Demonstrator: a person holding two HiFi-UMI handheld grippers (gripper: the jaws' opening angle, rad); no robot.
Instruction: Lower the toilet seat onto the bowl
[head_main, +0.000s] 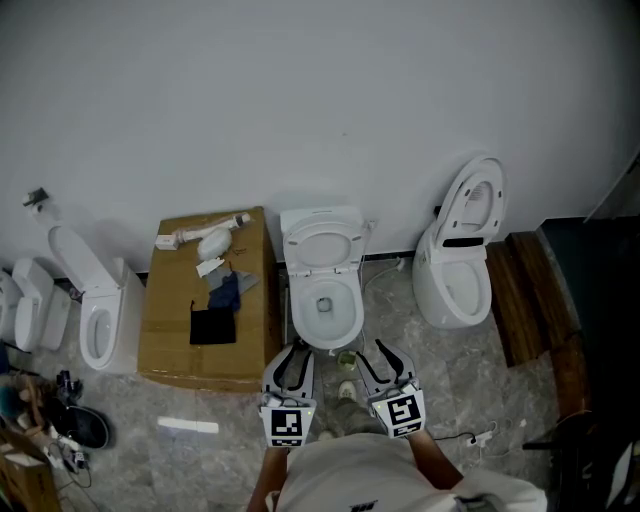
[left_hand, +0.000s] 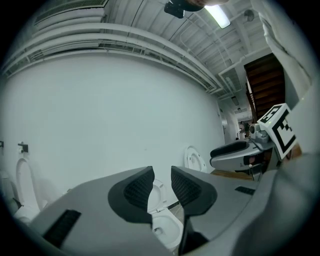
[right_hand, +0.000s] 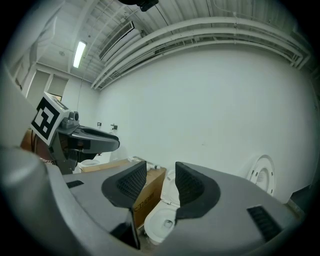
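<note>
Middle of the wall: white ceramic toilet (head_main: 325, 305), bowl open. Its white seat ring (head_main: 322, 240) stands raised, leaning back on the cistern.

At 6 o'clock of the bowl, just short of the front rim and clear of it, hang the left claw (head_main: 293, 352) and the right claw (head_main: 380, 352), side by side. In its own view the left claw is pressed all but together, with nothing in it. The right claw shows a narrow gap, nothing pinched.

On the grey stone floor (head_main: 450, 370) between them is a small greenish thing (head_main: 347, 360), too small to tell.

- **9 o'clock of the toilet, close beside it:** brown cardboard box (head_main: 170, 330), carrying white plastic fittings (head_main: 205, 238), blue cloth (head_main: 225, 292) and a black square (head_main: 212, 326).
- **3 o'clock, apart:** second white toilet (head_main: 455, 285), lid up, with dark wooden planks (head_main: 510, 300) beyond.
- **Far 9 o'clock:** another white toilet (head_main: 95, 305).
</note>
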